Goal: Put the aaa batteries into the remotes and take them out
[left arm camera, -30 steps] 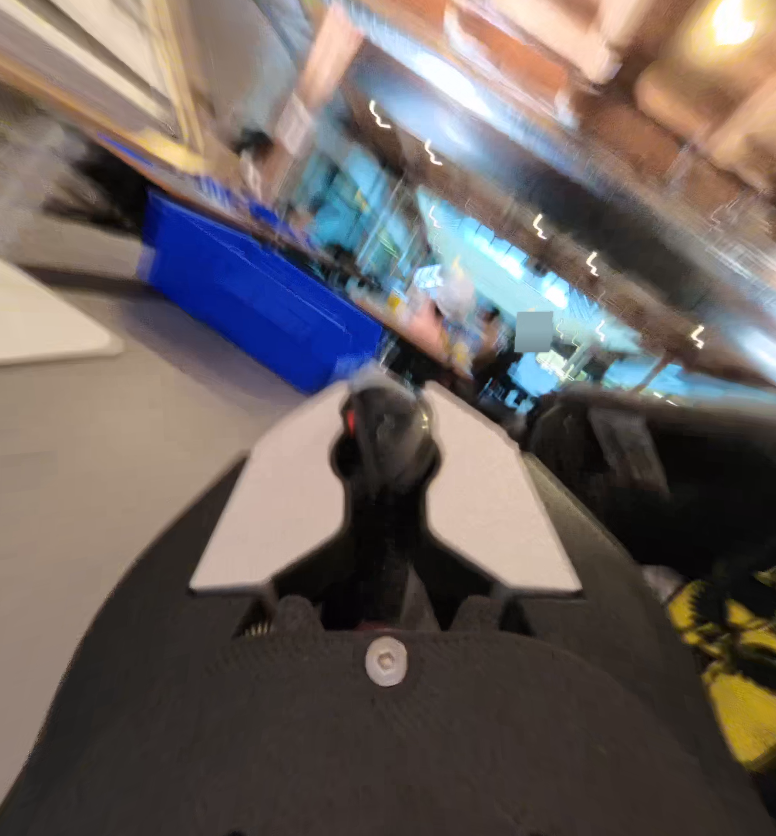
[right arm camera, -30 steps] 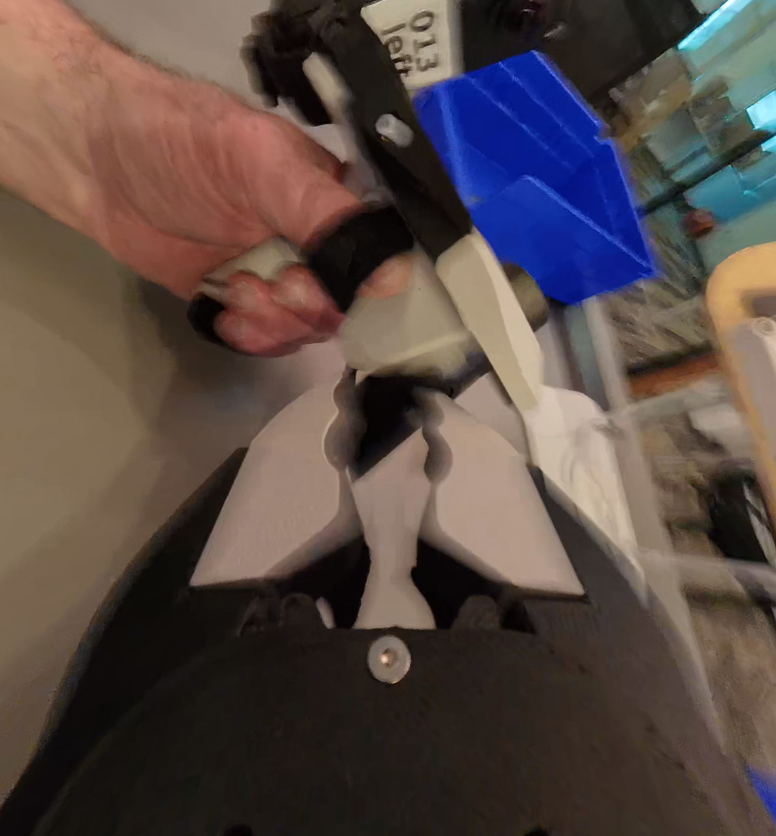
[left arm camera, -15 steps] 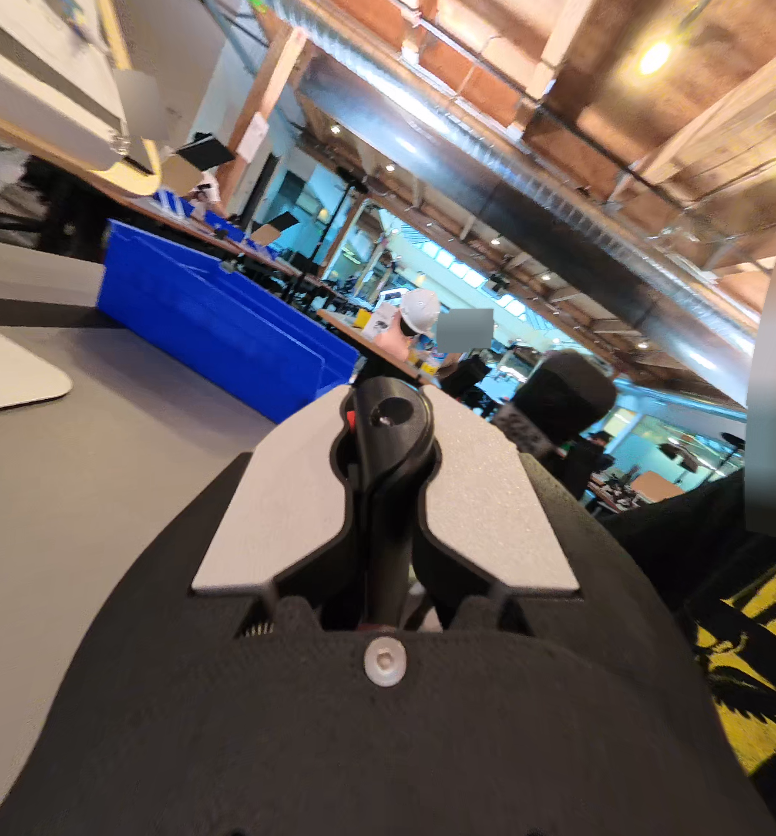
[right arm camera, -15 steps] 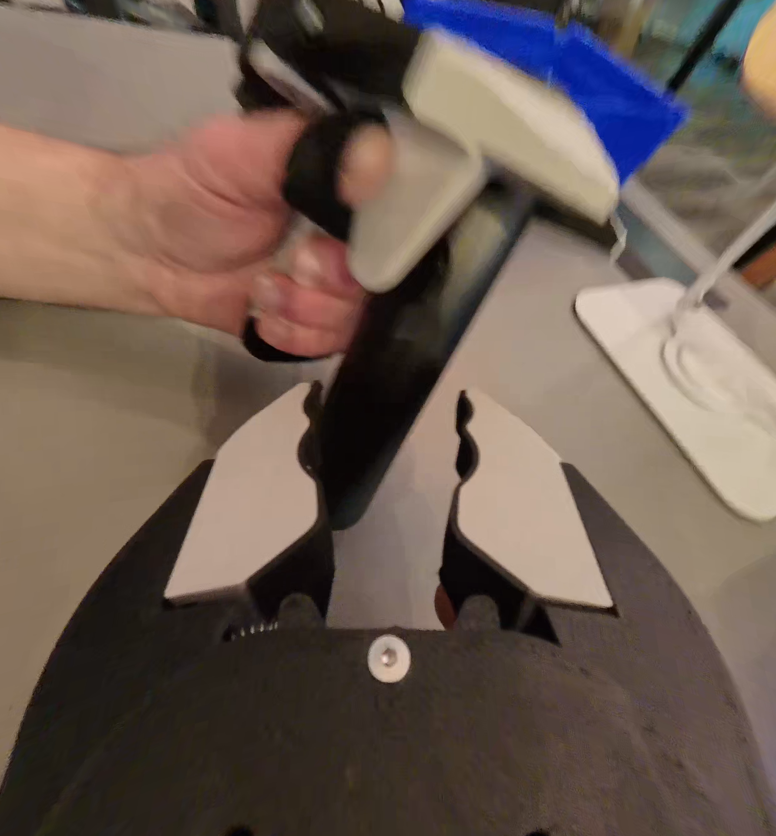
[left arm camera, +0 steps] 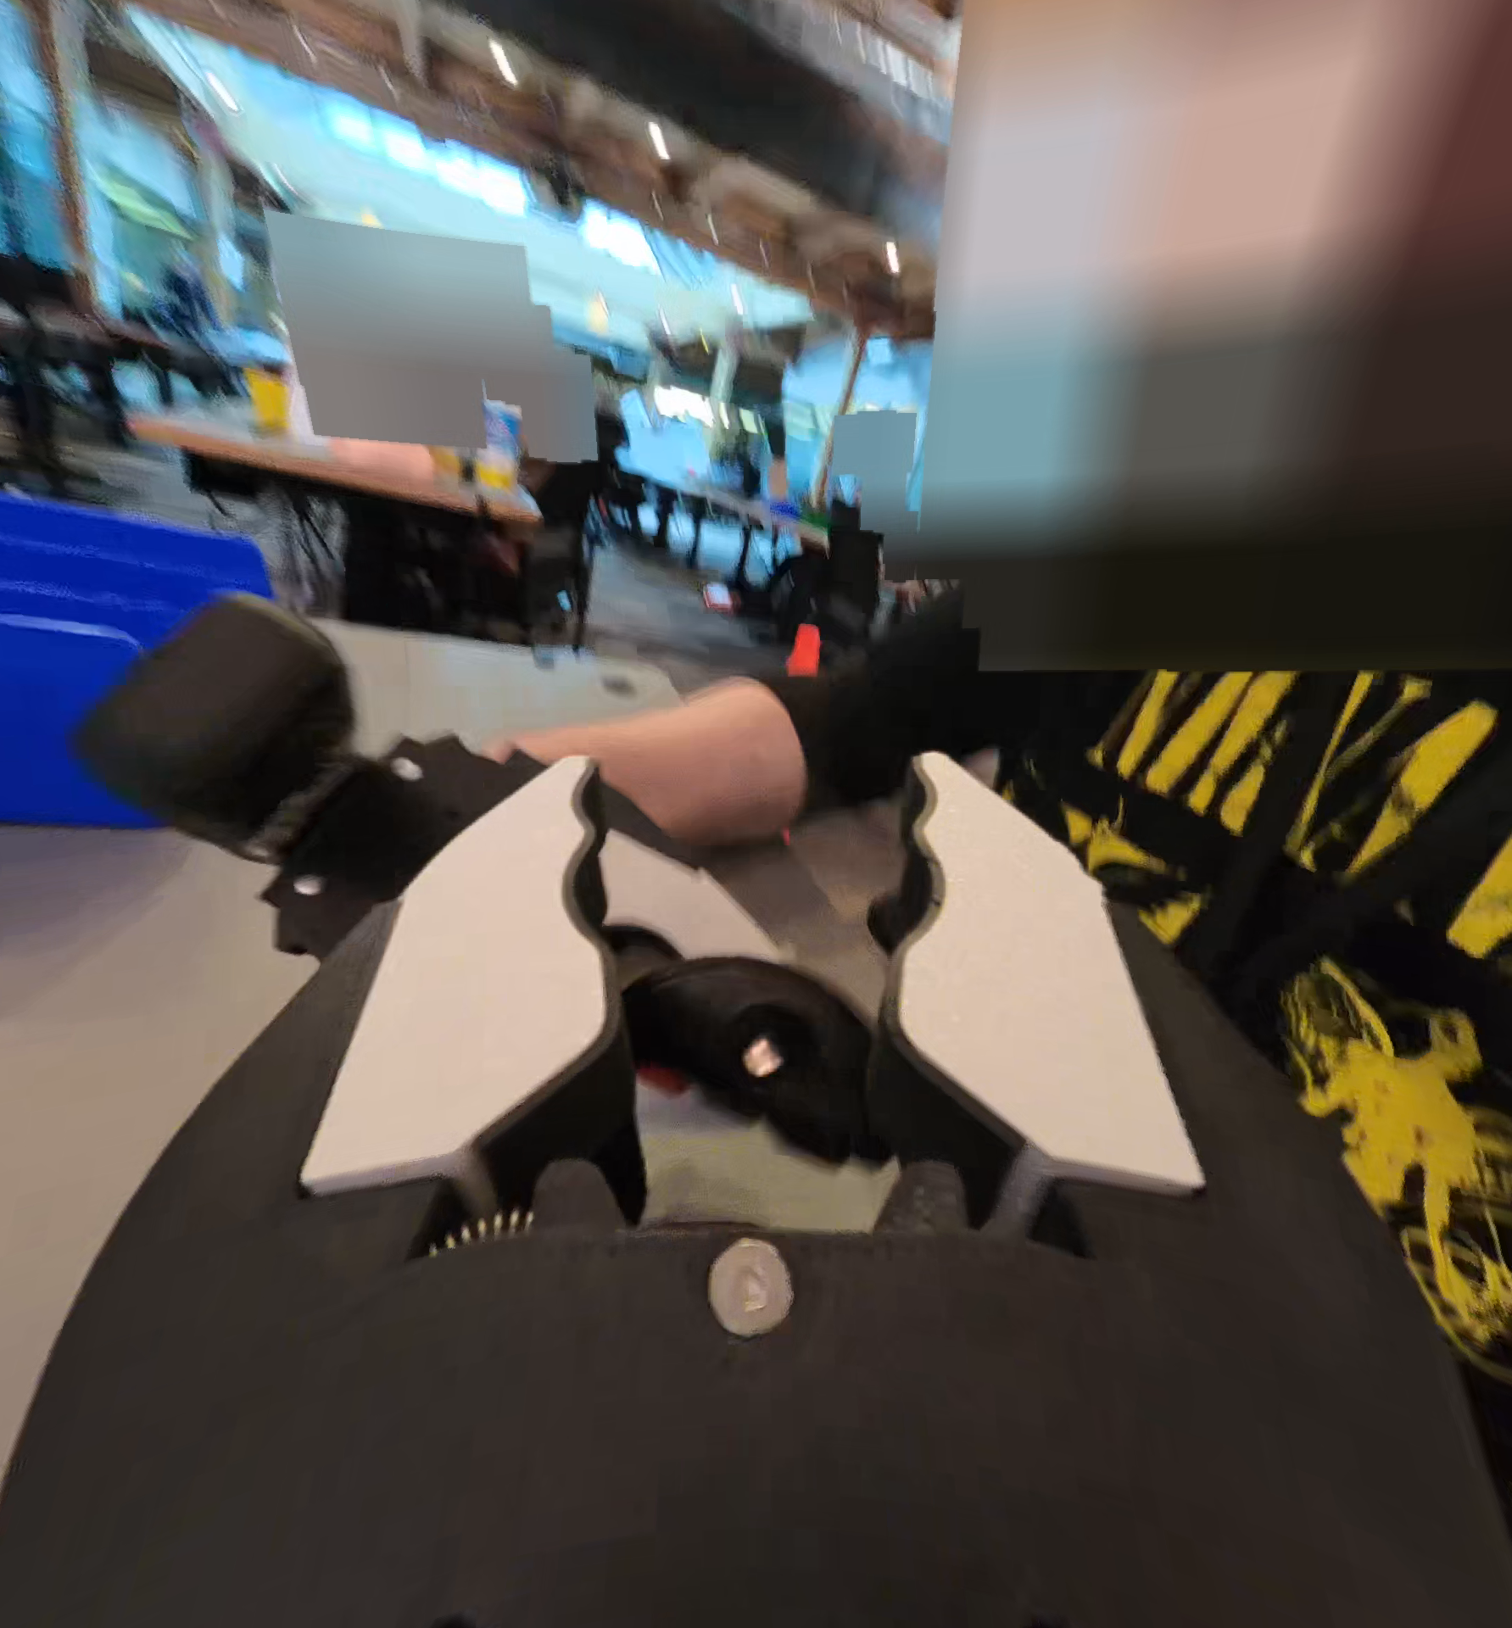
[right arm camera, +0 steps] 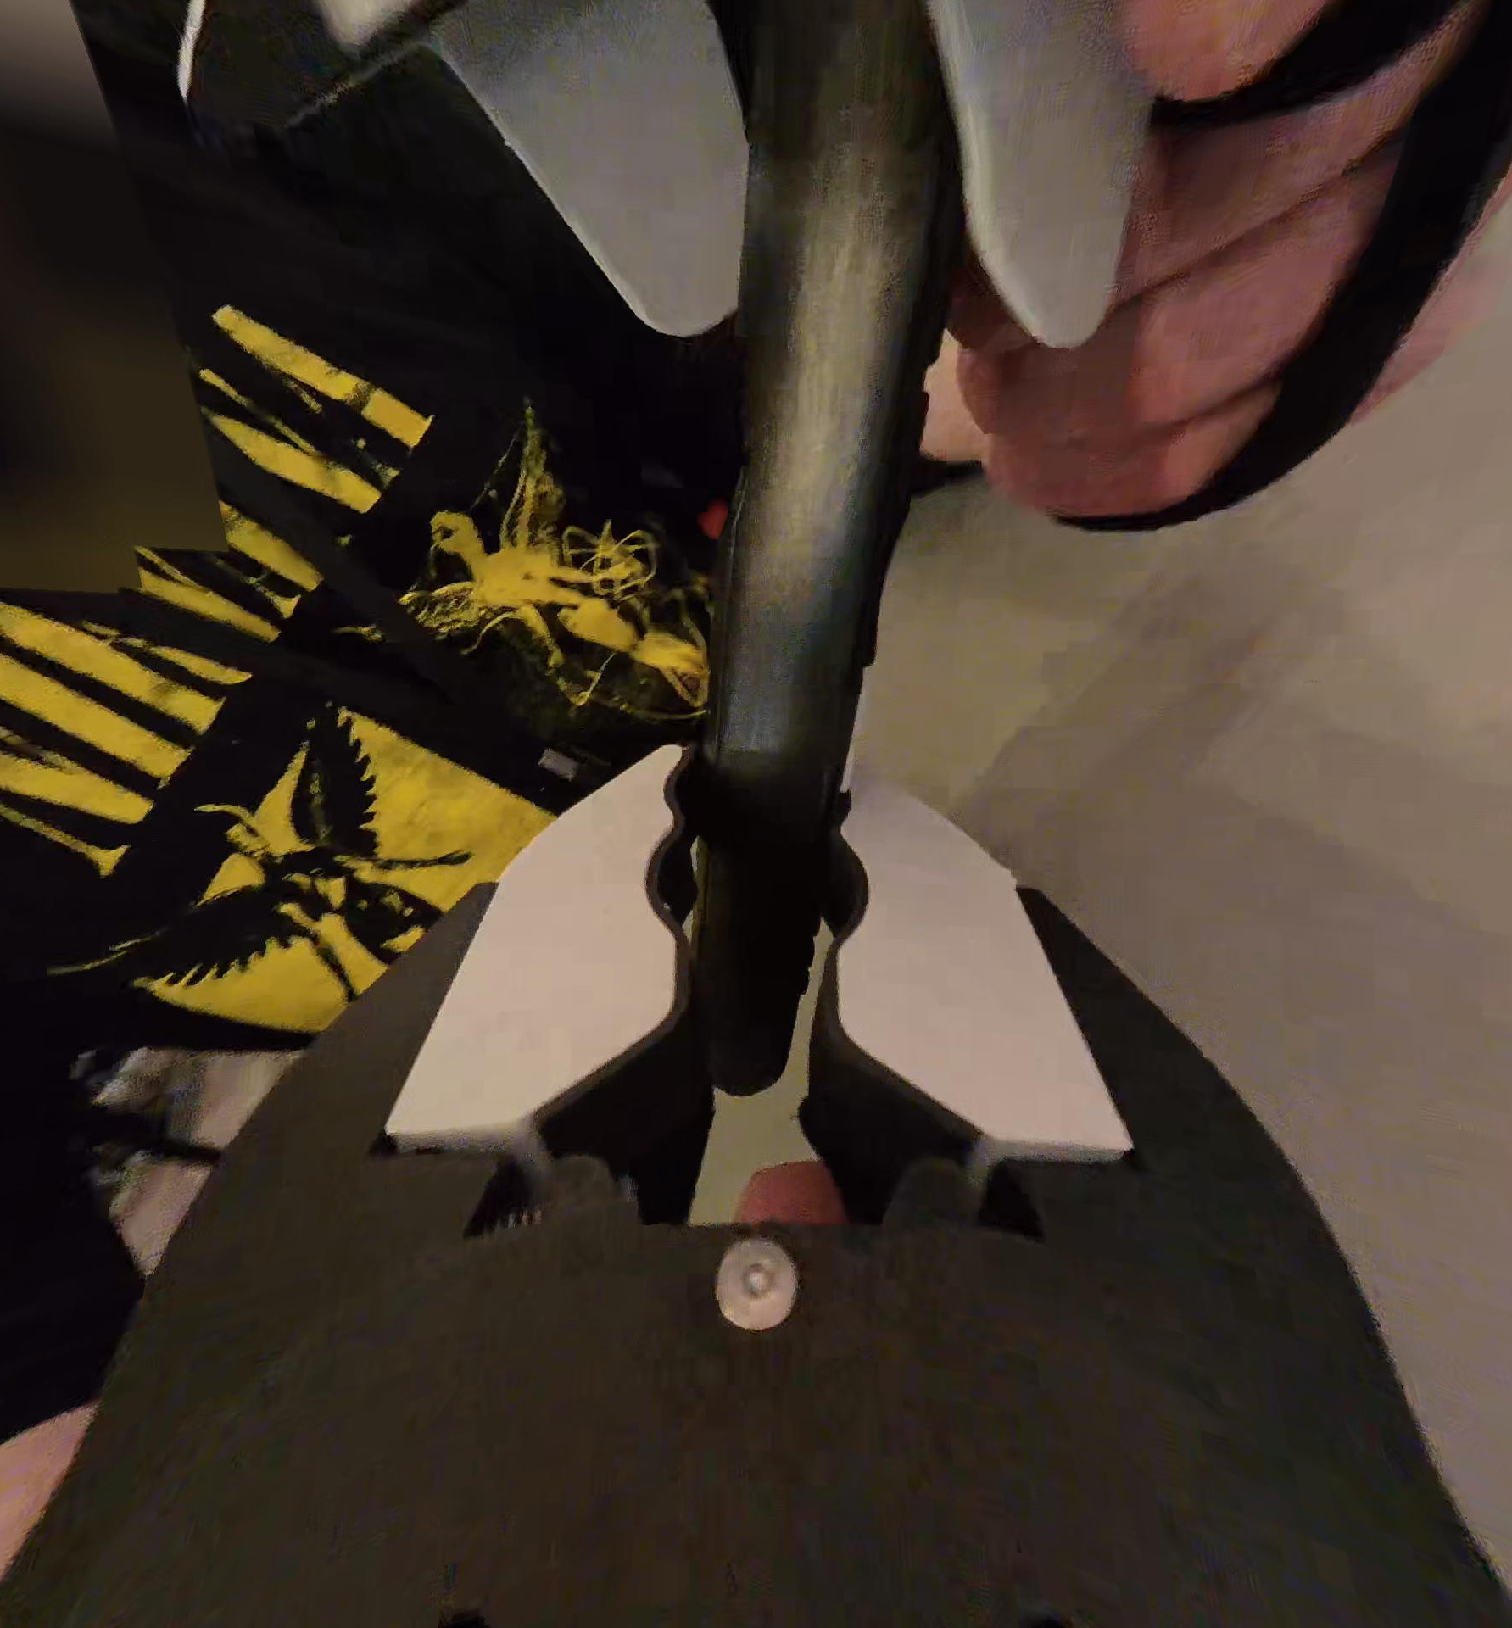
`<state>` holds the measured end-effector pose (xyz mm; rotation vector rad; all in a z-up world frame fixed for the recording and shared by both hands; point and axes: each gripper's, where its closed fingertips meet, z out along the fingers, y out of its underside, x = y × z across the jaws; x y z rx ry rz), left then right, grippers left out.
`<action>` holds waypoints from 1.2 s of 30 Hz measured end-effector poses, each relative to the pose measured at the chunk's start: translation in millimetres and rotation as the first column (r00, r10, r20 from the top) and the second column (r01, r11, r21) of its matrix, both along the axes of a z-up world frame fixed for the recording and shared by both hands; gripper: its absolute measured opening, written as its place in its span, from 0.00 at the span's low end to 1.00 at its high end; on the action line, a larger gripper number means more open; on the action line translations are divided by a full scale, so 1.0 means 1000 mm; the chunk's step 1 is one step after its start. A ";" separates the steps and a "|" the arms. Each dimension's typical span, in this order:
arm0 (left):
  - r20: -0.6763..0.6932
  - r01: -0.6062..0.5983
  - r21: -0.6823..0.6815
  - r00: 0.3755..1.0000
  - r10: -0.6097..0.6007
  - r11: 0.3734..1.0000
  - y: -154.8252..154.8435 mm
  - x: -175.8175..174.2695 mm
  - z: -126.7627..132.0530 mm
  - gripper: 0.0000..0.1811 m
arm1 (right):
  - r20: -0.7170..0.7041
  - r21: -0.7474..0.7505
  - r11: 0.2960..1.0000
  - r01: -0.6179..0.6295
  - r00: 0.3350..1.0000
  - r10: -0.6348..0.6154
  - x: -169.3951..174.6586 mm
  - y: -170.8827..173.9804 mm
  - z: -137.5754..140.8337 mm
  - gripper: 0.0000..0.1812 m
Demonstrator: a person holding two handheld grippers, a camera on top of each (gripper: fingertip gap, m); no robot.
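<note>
– What changed?
– The left gripper (left arm camera: 748, 890) held the black remote (right arm camera: 809, 529) tight before; now its fingers are wide apart.
– And the other?
– The right gripper (right arm camera: 761, 846) was open; now it pinches the remote's end at twelve o'clock.

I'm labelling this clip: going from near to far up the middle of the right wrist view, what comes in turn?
Right gripper shut on the long black remote's near end → the remote's shaft → the left gripper's pale grey fingers either side of its far end, at the top edge.
</note>
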<state>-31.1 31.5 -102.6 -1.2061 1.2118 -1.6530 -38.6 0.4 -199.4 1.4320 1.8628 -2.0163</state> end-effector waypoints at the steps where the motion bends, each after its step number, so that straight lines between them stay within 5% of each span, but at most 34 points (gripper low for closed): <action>1: -0.029 0.024 0.018 0.999 -0.023 1.000 -0.006 0.001 -0.005 0.35 | 0.003 -0.027 0.996 -0.085 0.996 0.085 0.006 -0.005 0.002 0.13; 6: 0.054 0.004 0.074 0.999 -0.008 0.997 -0.012 -0.003 0.003 0.35 | -0.031 -0.086 0.967 -0.240 0.971 0.238 0.018 -0.004 0.010 0.13; 10: 0.129 -0.059 0.105 0.991 0.045 0.993 -0.009 0.001 0.015 0.52 | -0.119 -0.122 0.948 -0.295 0.952 0.281 0.020 -0.006 0.022 0.13; 13: 0.067 -0.053 0.149 0.997 0.044 0.987 -0.013 0.010 0.000 0.50 | -0.209 -0.160 0.941 -0.297 0.942 0.261 0.020 0.000 0.034 0.14; 15: 0.083 -0.082 0.179 0.994 0.068 0.980 -0.013 0.011 0.003 0.35 | -0.208 -0.161 0.941 -0.297 0.942 0.262 0.020 0.002 0.033 0.13; 20: 0.061 -0.105 0.200 0.994 0.095 0.974 -0.011 0.013 0.000 0.33 | -0.150 -0.143 0.939 -0.313 0.945 0.292 0.017 -0.001 0.026 0.13; 23: 0.073 -0.159 0.176 0.986 0.148 0.971 -0.003 0.010 0.000 0.33 | -0.122 -0.094 0.976 -0.197 0.975 0.185 0.004 0.007 0.020 0.15; 26: 0.069 -0.239 0.138 0.971 0.231 0.961 0.011 0.007 -0.006 0.33 | -0.133 0.069 0.993 0.098 0.987 -0.088 -0.011 0.031 0.016 0.30; 28: 0.070 -0.298 0.111 0.954 0.291 0.948 0.023 0.004 -0.006 0.33 | -0.210 0.269 0.898 0.348 0.931 -0.298 -0.013 0.053 0.019 0.31; 31: 0.076 -0.386 0.029 0.920 0.383 0.922 0.044 -0.001 -0.007 0.33 | -0.379 0.517 0.612 0.598 0.802 -0.463 -0.007 0.068 0.033 0.33; 33: 0.067 -0.442 -0.062 0.893 0.445 0.895 0.059 -0.004 -0.010 0.33 | -0.498 0.601 0.389 0.698 0.708 -0.501 -0.009 0.072 0.040 0.32; 36: 0.026 -0.464 -0.150 0.881 0.473 0.873 0.071 -0.002 -0.020 0.33 | -0.571 0.672 0.184 0.717 0.660 -0.488 -0.023 0.070 0.033 0.31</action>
